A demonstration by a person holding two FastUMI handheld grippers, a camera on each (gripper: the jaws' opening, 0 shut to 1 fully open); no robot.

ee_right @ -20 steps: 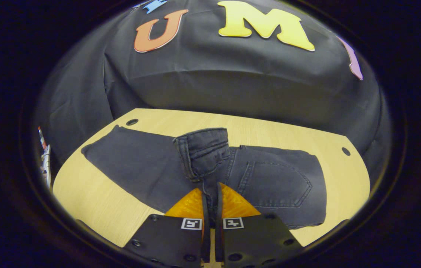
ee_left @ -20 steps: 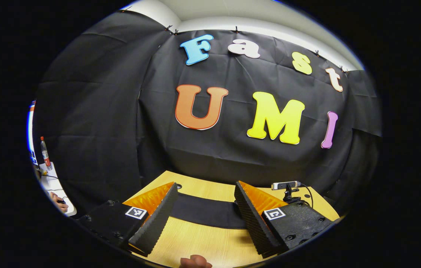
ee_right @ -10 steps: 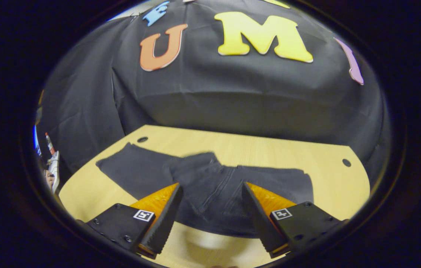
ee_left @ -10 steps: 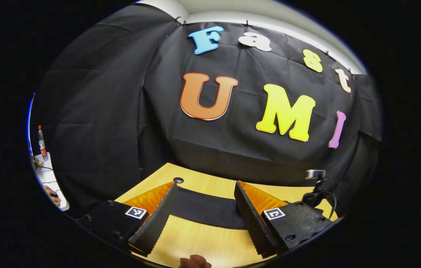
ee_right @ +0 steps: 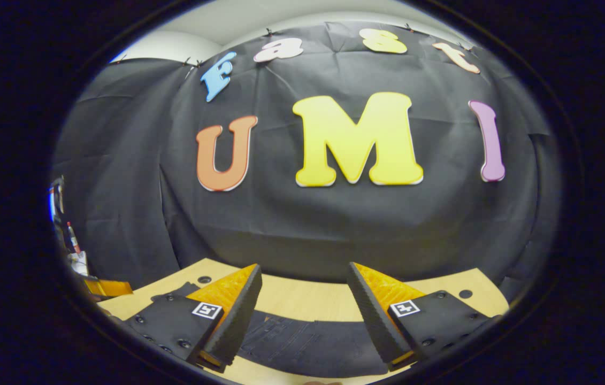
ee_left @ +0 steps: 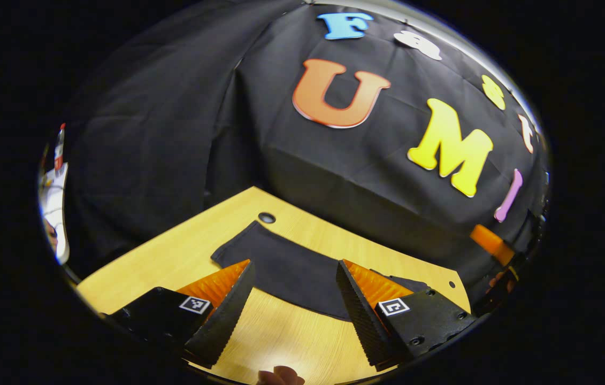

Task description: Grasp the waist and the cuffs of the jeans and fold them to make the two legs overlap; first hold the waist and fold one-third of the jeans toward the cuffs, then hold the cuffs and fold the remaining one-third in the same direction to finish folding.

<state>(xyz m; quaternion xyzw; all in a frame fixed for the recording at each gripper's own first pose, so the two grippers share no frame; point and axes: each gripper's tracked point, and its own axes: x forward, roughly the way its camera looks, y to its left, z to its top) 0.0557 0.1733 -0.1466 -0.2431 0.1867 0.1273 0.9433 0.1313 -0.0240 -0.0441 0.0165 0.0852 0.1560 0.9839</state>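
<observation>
Evidently both tools stood free of the cloth at this moment. The left hand-held gripper (ee_left: 294, 299) hung above the tabletop (ee_left: 184, 256) with its jaws spread wide and nothing between them, and the right hand-held gripper (ee_right: 305, 313) was likewise wide open and empty, raised and looking mostly at the booth wall. My reading is that they were held clear so that the garment could lie undisturbed while the next hold was chosen.

The jeans (ee_left: 286, 267) lay flat on the tabletop, dark against the pale wood. In the left gripper view their long axis ran from a squared-off end near the round cable hole (ee_left: 267, 217) slantwise toward the lower right, passing beyond the open jaws. That squared end looked like the cuffs, though I could not be sure. In the right gripper view a stitched part of the jeans (ee_right: 302, 342) showed between and just below the fingers, running crosswise.

Whether the first third was already folded over could not be told from these views. Judging by the task, the cuff end seemed the likely next place to take hold, with the left tool nearest it.
</observation>
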